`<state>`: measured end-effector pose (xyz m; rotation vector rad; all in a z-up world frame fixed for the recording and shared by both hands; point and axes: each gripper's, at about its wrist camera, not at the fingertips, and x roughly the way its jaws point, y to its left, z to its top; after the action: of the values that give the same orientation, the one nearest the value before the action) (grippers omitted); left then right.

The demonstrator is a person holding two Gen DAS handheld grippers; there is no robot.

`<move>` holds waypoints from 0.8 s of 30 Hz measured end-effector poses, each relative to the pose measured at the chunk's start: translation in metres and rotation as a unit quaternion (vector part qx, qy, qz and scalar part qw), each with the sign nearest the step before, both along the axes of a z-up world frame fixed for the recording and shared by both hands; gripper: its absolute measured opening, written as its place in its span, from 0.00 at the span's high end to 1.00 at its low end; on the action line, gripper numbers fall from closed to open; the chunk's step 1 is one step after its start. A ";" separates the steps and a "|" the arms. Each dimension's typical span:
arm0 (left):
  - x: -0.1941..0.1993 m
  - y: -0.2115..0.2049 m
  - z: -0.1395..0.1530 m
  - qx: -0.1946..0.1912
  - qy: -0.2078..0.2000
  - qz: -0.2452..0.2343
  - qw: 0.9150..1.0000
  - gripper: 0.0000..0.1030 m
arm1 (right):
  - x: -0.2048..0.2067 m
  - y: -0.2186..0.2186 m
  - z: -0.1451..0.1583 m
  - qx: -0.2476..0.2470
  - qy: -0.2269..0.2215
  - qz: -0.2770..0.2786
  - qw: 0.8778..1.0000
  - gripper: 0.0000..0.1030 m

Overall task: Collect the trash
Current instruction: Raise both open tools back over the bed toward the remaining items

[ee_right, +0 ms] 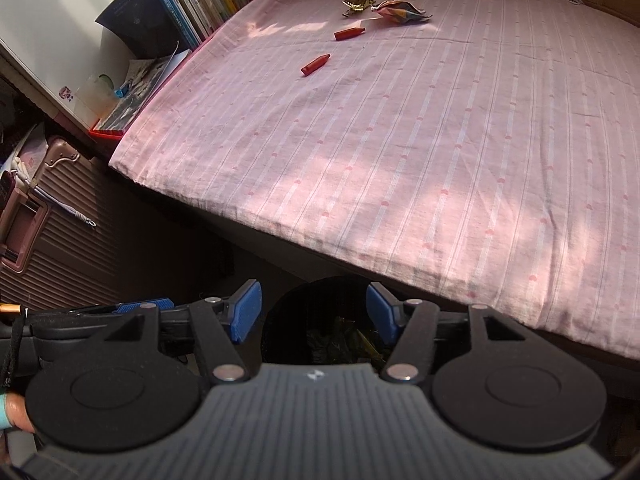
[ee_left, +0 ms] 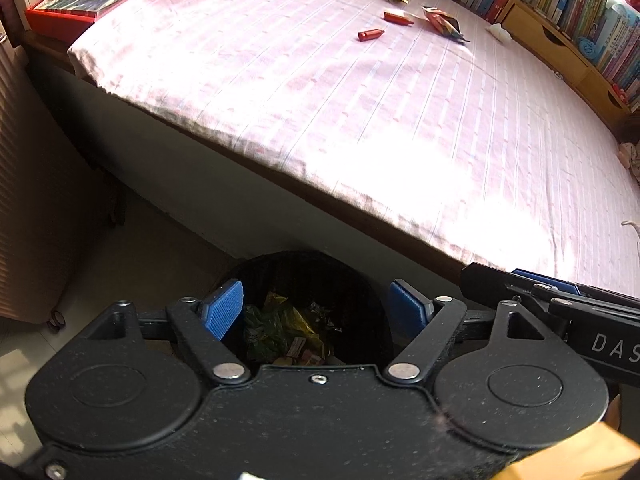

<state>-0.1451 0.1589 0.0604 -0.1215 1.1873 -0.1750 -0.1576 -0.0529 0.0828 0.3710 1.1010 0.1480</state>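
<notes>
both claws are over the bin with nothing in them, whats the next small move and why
Probably reach the right claw toward the nearer red wrapper on the bed: both claws hang open and empty above the bin, and that piece lies closest among the trash left.

Strong sunlight floods the bed in my left view, blowing the pink sheet out to near white at the near edge. My right view is softer, with dappled shadow patches across the sheet. The floor and bin sit in deep shade. Fisheye bends the edges; books curve. Focus stays sharp.
</notes>
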 end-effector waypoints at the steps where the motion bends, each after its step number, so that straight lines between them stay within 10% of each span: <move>1: 0.002 -0.005 -0.001 -0.003 -0.007 0.003 1.000 0.21 | 0.001 -0.002 0.003 -0.001 -0.005 -0.003 1.000 0.29; 24: 0.091 -0.048 0.059 -0.006 -0.098 0.060 0.993 0.11 | 0.084 -0.090 0.049 -0.015 -0.086 -0.052 0.995 0.18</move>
<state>-0.0545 0.1104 0.1196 -0.1811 0.9812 -0.0861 -0.0734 -0.1433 0.1319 0.3804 0.9111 0.0701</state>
